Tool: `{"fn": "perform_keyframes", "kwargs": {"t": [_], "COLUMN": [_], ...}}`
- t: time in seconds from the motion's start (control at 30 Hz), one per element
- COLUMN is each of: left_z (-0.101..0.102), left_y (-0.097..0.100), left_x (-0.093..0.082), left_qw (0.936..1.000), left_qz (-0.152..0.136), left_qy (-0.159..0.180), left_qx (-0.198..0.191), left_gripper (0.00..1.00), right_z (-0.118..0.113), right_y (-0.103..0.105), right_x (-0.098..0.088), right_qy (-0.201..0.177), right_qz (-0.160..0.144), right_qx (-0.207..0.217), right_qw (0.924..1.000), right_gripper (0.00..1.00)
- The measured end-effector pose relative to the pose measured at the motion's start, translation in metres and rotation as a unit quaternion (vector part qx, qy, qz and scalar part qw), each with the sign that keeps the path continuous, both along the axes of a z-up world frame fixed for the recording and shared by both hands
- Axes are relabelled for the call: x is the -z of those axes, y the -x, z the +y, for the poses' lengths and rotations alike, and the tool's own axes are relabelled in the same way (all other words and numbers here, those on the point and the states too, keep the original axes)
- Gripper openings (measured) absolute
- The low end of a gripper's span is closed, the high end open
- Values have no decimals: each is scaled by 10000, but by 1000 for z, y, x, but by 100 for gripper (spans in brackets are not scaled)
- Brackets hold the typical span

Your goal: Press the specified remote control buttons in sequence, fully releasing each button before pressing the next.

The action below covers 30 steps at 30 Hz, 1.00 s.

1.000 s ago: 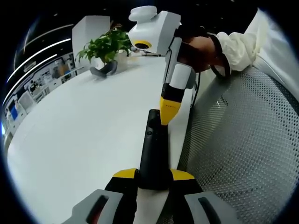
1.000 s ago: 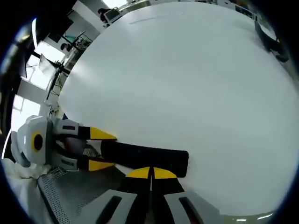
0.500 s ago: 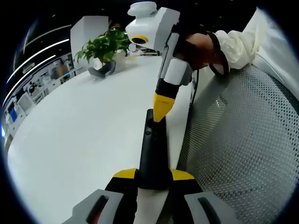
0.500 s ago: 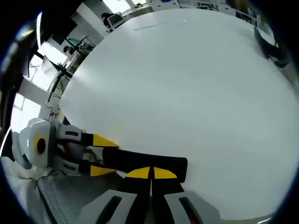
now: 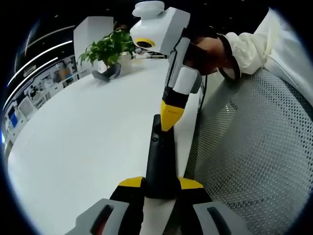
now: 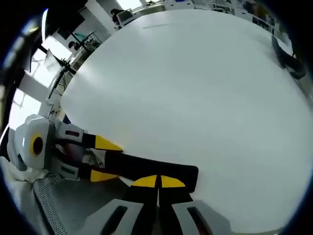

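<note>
over the white bench [image 5: 88, 132], left gripper [image 5: 159, 185] jaws grip the remote [image 5: 160, 156]; right gripper [image 5: 168, 117], jaws closed, has returned to its far-end button after lifting, probably the next press.

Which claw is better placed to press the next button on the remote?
Right. The right claw, shut, has its tip at the far end of the remote, while the left claw is shut on its near end.

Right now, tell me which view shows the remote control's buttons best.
The left gripper view: the remote control runs lengthwise away from the camera, its button face visible. In the right gripper view the remote control lies sideways as a dark bar, partly behind the right hand-held gripper.
</note>
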<state>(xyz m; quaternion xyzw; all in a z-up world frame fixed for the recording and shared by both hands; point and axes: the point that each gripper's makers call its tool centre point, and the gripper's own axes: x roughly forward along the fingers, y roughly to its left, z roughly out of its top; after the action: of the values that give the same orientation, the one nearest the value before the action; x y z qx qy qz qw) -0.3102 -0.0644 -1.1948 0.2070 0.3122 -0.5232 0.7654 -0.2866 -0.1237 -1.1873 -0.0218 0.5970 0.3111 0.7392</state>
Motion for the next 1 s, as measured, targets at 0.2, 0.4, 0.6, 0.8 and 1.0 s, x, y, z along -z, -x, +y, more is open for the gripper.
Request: {"fn": "perform_keyframes", "kwargs": {"t": [0.2, 0.4, 0.6, 0.8, 1.0], "left_z": [0, 0, 0, 0, 0], "left_y": [0, 0, -1, -1, -1], "left_x": [0, 0, -1, -1, -1], "left_qw": [10000, 10000, 10000, 10000, 10000], "left_qz": [-15, -11, -19, -19, -21], "left_qy": [16, 34, 45, 45, 41], "left_qx": [1, -5, -7, -7, -3], "left_gripper": [25, 25, 25, 25, 25], "right_z": [-1, -2, -1, -1, -1], "right_y": [-2, -2, -3, -3, -6], "right_x": [0, 1, 1, 0, 1], "right_qy": [-83, -235, -314, -410, -401], "right_qz": [37, 181, 172, 277, 331], "right_qx": [78, 268, 340, 436, 447], "right_qw": [9999, 9992, 9988, 9978, 9976], "right_gripper": [0, 0, 0, 0, 0]}}
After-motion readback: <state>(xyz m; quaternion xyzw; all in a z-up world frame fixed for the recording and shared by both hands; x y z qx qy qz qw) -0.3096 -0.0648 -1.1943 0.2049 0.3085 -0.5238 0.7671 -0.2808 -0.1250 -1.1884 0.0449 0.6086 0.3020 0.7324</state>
